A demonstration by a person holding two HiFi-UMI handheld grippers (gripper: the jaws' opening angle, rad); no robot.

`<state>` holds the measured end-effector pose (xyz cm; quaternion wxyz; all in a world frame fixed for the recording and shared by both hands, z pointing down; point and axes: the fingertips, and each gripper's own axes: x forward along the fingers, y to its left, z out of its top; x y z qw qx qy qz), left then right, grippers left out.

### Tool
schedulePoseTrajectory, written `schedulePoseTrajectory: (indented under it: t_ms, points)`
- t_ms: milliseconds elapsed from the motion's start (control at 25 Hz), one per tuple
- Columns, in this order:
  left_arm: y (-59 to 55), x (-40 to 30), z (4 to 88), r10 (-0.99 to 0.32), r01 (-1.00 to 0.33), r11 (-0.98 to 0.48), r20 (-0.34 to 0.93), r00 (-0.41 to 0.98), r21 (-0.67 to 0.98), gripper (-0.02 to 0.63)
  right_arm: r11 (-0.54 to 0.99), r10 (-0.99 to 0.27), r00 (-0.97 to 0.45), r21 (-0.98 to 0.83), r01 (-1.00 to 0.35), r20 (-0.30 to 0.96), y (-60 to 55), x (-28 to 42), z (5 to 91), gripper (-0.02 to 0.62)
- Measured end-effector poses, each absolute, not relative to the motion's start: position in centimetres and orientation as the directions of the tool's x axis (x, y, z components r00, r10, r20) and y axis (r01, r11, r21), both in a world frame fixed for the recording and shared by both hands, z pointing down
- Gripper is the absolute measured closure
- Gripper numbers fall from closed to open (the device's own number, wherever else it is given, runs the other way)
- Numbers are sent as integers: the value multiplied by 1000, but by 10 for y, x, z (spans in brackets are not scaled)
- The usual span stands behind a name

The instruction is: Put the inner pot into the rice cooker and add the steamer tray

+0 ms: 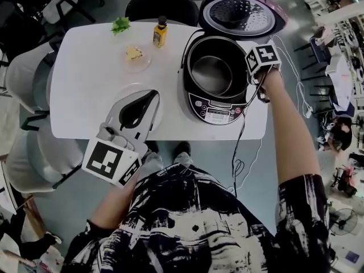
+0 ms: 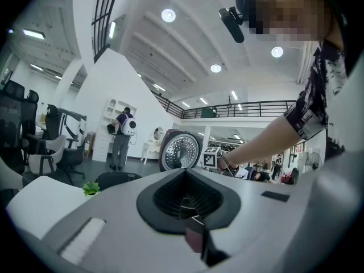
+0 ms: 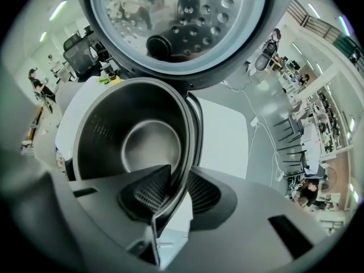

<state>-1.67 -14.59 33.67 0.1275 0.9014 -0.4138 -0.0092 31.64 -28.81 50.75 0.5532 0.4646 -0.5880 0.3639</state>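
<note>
there, right gripper (image 3: pixel 179 172) pinched rim of inner pot (image 1: pixel 211 73), pot seated in rice cooker (image 1: pixel 219 111), lid (image 1: pixel 242 13) raised; left gripper (image 1: pixel 153 95) pressed together, empty, above table (image 1: pixel 85 84).

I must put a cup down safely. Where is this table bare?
Bare: the left end of the table, bordered by the glass dish, the plate and the table edge. Crowded: the rice cooker fills the right end; the left gripper hangs over the plate.
</note>
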Motion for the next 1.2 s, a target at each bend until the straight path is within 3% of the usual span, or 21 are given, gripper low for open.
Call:
schedulePoseTrajectory:
  t_ms: [160, 280, 520, 680, 880, 1040, 1200]
  points:
    - [-147, -17, 337, -746, -742, -629, 88, 660, 235, 601, 261, -161, -6, 37, -965, 987, -289, 319, 505, 509]
    - [-147, -15, 337, -741, -737, -634, 88, 666, 233, 601, 237, -209, 3, 53, -970, 978, -293, 330, 496, 578]
    - [-146, -11, 333, -730, -727, -649, 86, 678, 226, 601, 251, -275, -69, 3, -968, 959, -296, 328, 477, 578]
    - [-146, -12, 332, -726, -725, -653, 90, 682, 218, 601, 312, -381, -245, -125, -942, 892, -299, 290, 445, 578]
    - [-143, -21, 330, -735, -737, -644, 102, 670, 207, 601, 435, -480, -500, -299, -849, 721, -275, 217, 391, 581]
    - [-141, -40, 326, -762, -766, -615, 112, 638, 185, 601, 570, -472, -658, -366, -735, 586, -237, 155, 357, 584]
    - [-139, -68, 326, -799, -806, -568, 124, 589, 165, 601, 704, -372, -808, -429, -566, 457, -191, 75, 340, 586]
